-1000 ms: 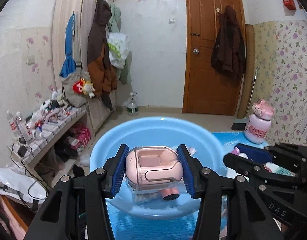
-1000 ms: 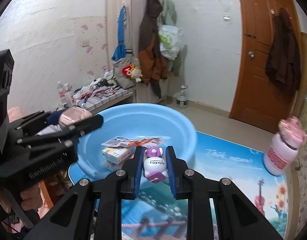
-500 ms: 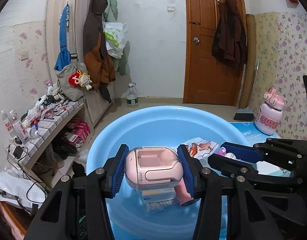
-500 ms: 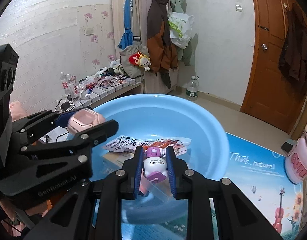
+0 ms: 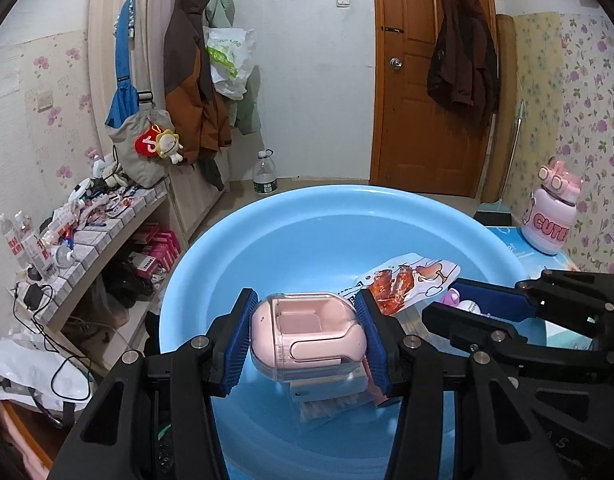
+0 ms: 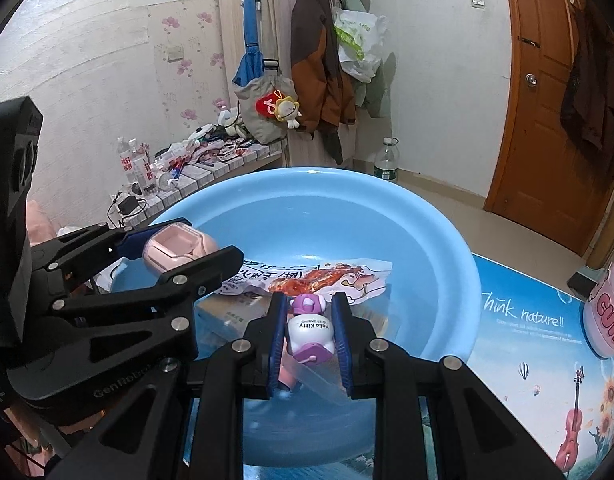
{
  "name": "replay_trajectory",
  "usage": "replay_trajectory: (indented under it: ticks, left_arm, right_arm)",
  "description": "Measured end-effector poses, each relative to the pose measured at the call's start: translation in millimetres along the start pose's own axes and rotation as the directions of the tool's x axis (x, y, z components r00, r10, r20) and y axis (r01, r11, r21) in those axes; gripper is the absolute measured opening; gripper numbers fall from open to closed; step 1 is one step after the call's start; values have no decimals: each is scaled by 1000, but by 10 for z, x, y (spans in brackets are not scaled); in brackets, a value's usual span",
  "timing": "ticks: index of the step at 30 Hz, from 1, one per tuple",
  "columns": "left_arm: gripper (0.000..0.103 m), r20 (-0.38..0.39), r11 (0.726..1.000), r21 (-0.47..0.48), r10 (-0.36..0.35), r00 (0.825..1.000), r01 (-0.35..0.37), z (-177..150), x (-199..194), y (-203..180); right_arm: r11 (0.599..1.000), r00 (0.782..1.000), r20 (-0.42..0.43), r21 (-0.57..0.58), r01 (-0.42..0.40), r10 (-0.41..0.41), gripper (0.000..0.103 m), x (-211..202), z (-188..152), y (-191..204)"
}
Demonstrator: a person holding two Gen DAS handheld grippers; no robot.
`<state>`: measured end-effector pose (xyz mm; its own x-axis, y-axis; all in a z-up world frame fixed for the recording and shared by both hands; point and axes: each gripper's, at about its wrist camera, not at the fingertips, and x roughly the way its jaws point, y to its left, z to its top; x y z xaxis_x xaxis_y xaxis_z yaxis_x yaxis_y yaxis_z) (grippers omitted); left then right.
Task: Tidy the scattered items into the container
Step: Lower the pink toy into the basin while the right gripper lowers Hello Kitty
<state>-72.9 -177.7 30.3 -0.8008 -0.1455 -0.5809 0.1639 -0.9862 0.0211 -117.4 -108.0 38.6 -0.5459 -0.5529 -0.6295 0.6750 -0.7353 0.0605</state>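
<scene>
Left wrist view: left gripper (image 5: 305,338) pinches a pink case with clear lid (image 5: 307,336) between its blue pads (image 5: 239,340), held over the near part of the light blue basin (image 5: 267,224). Inside the basin, a snack packet (image 5: 407,280) printed with red meat lies right of centre; a small box and clear packaging sit on the basin floor under the case, details hard to read. Right gripper (image 5: 463,304) enters from the right above the basin, a bit of white and purple showing between its pads. Pink bottle (image 5: 551,216) stands on the table beyond the basin rim, at right.

Right wrist view: right gripper (image 6: 309,334) clamps a small white and purple Hello Kitty bottle (image 6: 309,332), held over the basin's near side, just in front of the snack packet. Left gripper sits at left over the basin rim, the pink case pinched in it. Basin rests on a blue poster mat (image 6: 527,328).
</scene>
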Motion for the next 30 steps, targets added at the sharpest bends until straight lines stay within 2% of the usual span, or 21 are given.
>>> replay_trajectory:
  ticks: [10,18,30]
  left_arm:
    - [48,-37,1000,-1,6,999,-6,-61,109,13]
    - [48,-39,1000,13,10,999,-10,-83,135,-19]
    - [49,-55,997,69,29,998,-26,-73,187,-53]
  right_arm:
    - [1000,1000,2,-1,10,-10,24,30,-13,11]
    - [1000,1000,2,-7,13,-13,24,35,-1,8]
    - [1000,1000,0,-11,21,-21,24,74,21,-36]
